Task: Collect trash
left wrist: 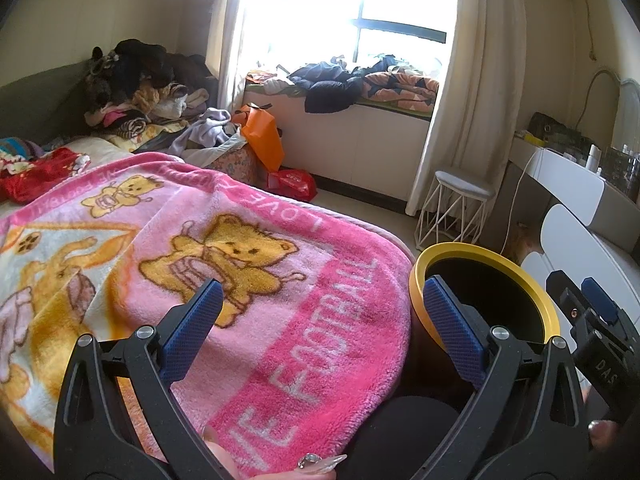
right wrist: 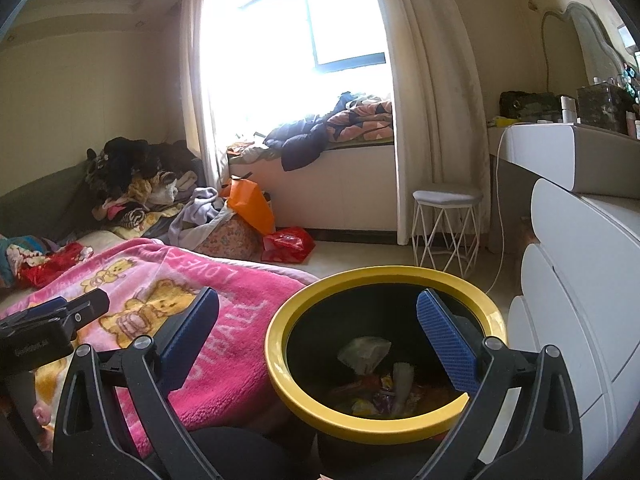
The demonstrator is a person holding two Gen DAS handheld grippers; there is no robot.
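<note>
Bedroom, daylight flooding through the window (right wrist: 320,32). Left gripper (left wrist: 322,304) held wide apart over a pink teddy-bear blanket (left wrist: 280,280), blue pads (left wrist: 192,328) gripping nothing; right gripper (right wrist: 320,320) likewise spread wide and empty, poised above a yellow-rimmed bin (right wrist: 280,364). Inside the bin, at about 6 o'clock in the right wrist view, trash (right wrist: 376,384): a crumpled pale wrapper, a white scrap, colourful packets lying on the dark bottom. Same bin (left wrist: 420,280) at 4 o'clock in the left wrist view, beside the blanket's edge, its contents hidden there in shadow. Right gripper (left wrist: 596,320) seen at the far 3 o'clock edge of that view, just beyond the bin. Fingertips with long decorated nails (left wrist: 320,460) at 6 o'clock on the left handle. Heaped clothes (right wrist: 132,176) at 9 o'clock, orange bag (right wrist: 252,204) and red bag (right wrist: 288,244) on the floor near the window seat, white wire stool (right wrist: 446,224) by the curtain, white dresser (right wrist: 580,280) at 3 o'clock
</note>
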